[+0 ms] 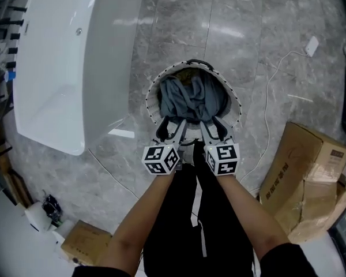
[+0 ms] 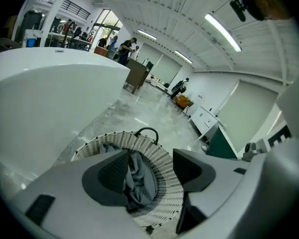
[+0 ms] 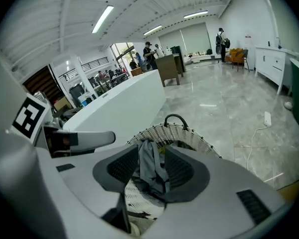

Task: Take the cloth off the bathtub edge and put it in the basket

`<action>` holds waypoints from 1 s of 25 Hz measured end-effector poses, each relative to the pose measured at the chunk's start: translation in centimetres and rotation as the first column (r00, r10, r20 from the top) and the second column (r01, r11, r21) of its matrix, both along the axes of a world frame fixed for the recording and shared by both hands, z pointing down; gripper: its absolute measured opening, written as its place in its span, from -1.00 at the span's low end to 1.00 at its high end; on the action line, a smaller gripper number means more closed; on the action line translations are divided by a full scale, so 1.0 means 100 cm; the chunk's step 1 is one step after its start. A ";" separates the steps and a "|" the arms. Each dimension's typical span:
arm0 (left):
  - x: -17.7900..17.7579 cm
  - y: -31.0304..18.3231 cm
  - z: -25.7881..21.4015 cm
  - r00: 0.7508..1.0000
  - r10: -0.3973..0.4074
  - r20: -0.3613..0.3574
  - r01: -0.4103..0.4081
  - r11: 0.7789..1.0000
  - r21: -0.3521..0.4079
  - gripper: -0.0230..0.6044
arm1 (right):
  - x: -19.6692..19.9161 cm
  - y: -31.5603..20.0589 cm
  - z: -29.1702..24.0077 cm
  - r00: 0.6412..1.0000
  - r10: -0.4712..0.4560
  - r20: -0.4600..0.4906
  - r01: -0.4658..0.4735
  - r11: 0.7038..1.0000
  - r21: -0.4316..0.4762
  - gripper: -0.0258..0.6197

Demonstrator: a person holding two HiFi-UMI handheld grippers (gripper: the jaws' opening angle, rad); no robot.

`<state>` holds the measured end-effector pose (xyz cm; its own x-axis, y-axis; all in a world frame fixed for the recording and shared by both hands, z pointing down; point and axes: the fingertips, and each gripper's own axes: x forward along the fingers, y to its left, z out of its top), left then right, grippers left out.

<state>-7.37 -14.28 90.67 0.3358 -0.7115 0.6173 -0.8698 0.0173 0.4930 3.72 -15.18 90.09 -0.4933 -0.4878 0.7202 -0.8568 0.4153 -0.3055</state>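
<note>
Bright, even light from ceiling strip lamps [image 2: 220, 30]; glare streaks the glossy floor [image 1: 219, 30]. Both tool views bulge fisheye, with dark vignetted corners.

Cloth [image 1: 193, 100]: grey, soft, crumpled into loose folds; lies wholly inside the basket [image 1: 235, 105] and fills most of its opening. Basket: round, white woven wall, dark-flecked rim, one dark loop handle [image 1: 199, 63] on the far side; stands upright on the grey marble floor [image 1: 265, 27]. Bathtub [image 1: 63, 68]: white, glossy, smooth-edged, just left of the basket, not touching it
</note>
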 end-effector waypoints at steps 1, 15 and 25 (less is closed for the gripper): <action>0.000 0.002 -0.014 1.000 0.000 0.002 0.000 1.000 0.019 -0.03 | -0.002 0.007 -0.012 1.000 -0.005 0.000 0.005 1.000 0.011 -0.41; 0.001 0.050 -0.313 0.990 0.107 0.089 -0.134 0.906 0.401 -0.21 | 0.007 0.042 -0.298 0.990 0.091 0.104 -0.114 0.963 0.243 -0.37; -0.003 0.124 -0.511 0.986 0.139 0.086 -0.163 0.774 0.612 -0.31 | 0.008 0.106 -0.478 0.990 0.061 0.124 -0.105 0.916 0.388 -0.38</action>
<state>-7.70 -1.88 39.61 0.4586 -0.8851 0.0786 -0.8516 -0.4126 0.3233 4.48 -4.58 42.25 -0.5019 -0.7629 0.4076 -0.8649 0.4492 -0.2241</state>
